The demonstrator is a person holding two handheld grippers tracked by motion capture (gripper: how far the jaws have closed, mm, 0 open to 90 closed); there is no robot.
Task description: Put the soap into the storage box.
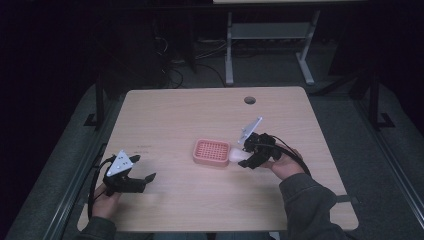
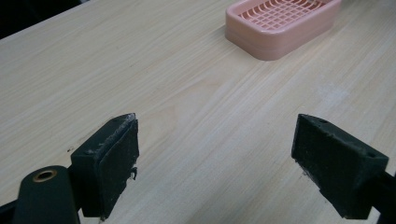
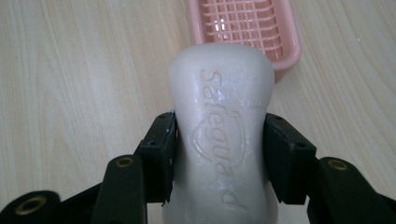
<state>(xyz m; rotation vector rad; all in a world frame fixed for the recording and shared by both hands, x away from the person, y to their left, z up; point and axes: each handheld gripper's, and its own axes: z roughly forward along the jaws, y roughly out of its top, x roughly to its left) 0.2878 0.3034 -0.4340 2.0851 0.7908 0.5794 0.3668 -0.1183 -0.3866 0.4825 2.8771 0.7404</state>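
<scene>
A white bar of soap (image 3: 220, 135) with a raised brand name is clamped between the jaws of my right gripper (image 3: 219, 149). In the high view the soap (image 1: 236, 157) hangs just right of a pink slotted soap dish (image 1: 212, 152), and the right gripper (image 1: 246, 159) is beside the dish's right end. The dish (image 3: 245, 25) lies straight ahead of the soap, its grid holding nothing. My left gripper (image 1: 145, 181) stands open low over the table near the front left, with nothing between its pads (image 2: 109, 158). The dish (image 2: 282, 23) is well ahead of it.
The wooden table (image 1: 165, 120) has a round cable hole (image 1: 249, 100) near its far edge. Beyond the table stand the grey legs of another desk (image 1: 267, 40) on a dark floor with cables.
</scene>
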